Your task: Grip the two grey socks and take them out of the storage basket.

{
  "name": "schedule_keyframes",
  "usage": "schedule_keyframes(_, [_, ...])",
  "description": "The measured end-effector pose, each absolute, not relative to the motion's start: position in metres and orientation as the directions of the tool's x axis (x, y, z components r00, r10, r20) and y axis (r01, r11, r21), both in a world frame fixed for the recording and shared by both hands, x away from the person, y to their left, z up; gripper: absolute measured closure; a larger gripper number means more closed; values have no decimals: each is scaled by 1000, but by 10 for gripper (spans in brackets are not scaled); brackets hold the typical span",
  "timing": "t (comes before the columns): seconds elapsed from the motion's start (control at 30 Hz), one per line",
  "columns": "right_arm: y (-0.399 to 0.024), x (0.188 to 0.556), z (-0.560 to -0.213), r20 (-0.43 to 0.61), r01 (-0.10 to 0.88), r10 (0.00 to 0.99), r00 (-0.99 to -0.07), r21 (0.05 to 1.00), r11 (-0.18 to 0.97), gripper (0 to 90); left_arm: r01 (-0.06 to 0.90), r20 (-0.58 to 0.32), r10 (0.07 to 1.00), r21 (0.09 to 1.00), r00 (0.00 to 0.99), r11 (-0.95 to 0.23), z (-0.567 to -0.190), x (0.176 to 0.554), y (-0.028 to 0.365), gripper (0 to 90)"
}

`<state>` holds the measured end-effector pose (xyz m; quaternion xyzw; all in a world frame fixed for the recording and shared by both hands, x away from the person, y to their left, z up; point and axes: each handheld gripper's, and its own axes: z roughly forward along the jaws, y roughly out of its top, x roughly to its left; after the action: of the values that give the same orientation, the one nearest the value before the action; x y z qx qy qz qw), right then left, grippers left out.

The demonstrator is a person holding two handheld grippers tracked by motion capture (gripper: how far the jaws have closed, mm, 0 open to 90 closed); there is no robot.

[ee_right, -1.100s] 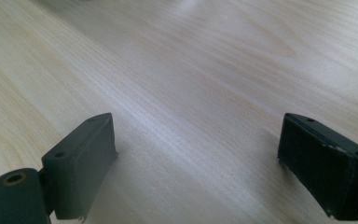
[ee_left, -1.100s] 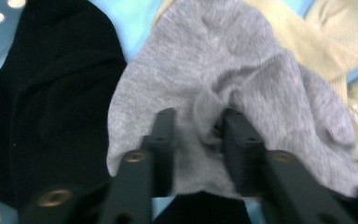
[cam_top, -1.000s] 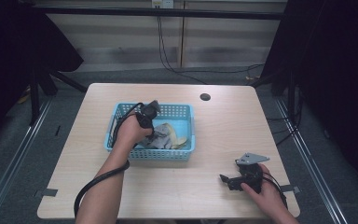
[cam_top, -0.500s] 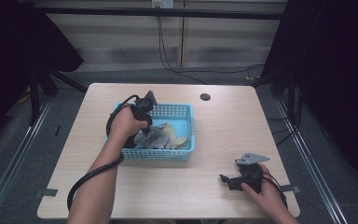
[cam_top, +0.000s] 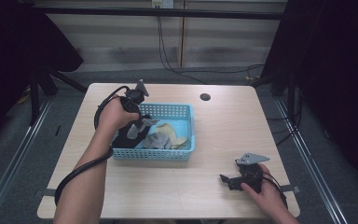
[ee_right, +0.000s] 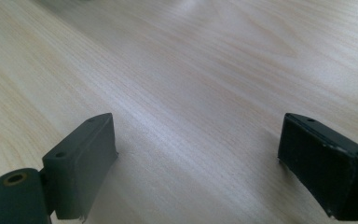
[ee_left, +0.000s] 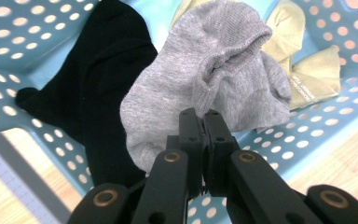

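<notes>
Over a pale wooden table ringed by dark curtains and grey carpet, a grey sock is pinched in the clenched left gripper above a blue basket. Near the table's front right edge, the right gripper is rested with jaws spread wide.

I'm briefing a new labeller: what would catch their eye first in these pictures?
The blue basket mid-table, with the left gripper pinching a grey sock above it. A black sock and yellow socks lie beside it in the basket. The right gripper rests open on the bare table, near right.
</notes>
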<state>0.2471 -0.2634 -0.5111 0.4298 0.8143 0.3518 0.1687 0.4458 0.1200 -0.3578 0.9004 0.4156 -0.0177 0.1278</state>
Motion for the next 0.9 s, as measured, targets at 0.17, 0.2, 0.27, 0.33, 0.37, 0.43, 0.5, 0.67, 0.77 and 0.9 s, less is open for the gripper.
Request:
schedule_keyframes(0.17, [-263, 247, -511, 27, 580, 818, -575, 719, 384, 107, 752, -139, 743, 223, 655, -621, -344, 445, 121, 877])
schedule_keyframes(0.2, [-263, 247, -511, 28, 581, 819, -574, 718, 383, 107, 750, -136, 742, 221, 656, -623, -342, 445, 121, 877])
schedule_keyframes(0.27, [-263, 247, -511, 28, 582, 819, -574, 718, 383, 107, 749, -132, 741, 220, 658, -625, -337, 444, 120, 877])
schedule_keyframes(0.33, [-263, 247, -511, 27, 581, 818, -574, 717, 384, 107, 745, -127, 739, 218, 662, -630, -332, 444, 120, 877])
schedule_keyframes(0.37, [-264, 247, -511, 26, 580, 818, -575, 718, 385, 107, 751, -130, 743, 213, 656, -625, -329, 445, 121, 877])
schedule_keyframes(0.43, [-264, 247, -511, 26, 580, 818, -575, 718, 385, 107, 751, -129, 743, 210, 656, -626, -327, 445, 122, 876])
schedule_keyframes(0.5, [-264, 247, -511, 26, 580, 817, -575, 718, 385, 107, 751, -127, 744, 202, 656, -628, -324, 445, 122, 876])
schedule_keyframes(0.67, [-264, 247, -511, 27, 582, 818, -575, 717, 384, 107, 751, -120, 745, 206, 656, -628, -316, 444, 125, 877])
schedule_keyframes(0.77, [-264, 247, -511, 27, 580, 817, -576, 718, 386, 107, 754, -123, 748, 207, 652, -623, -311, 443, 129, 876])
schedule_keyframes(0.9, [-264, 247, -511, 26, 580, 817, -576, 718, 386, 106, 765, -130, 757, 202, 640, -612, -306, 442, 138, 876])
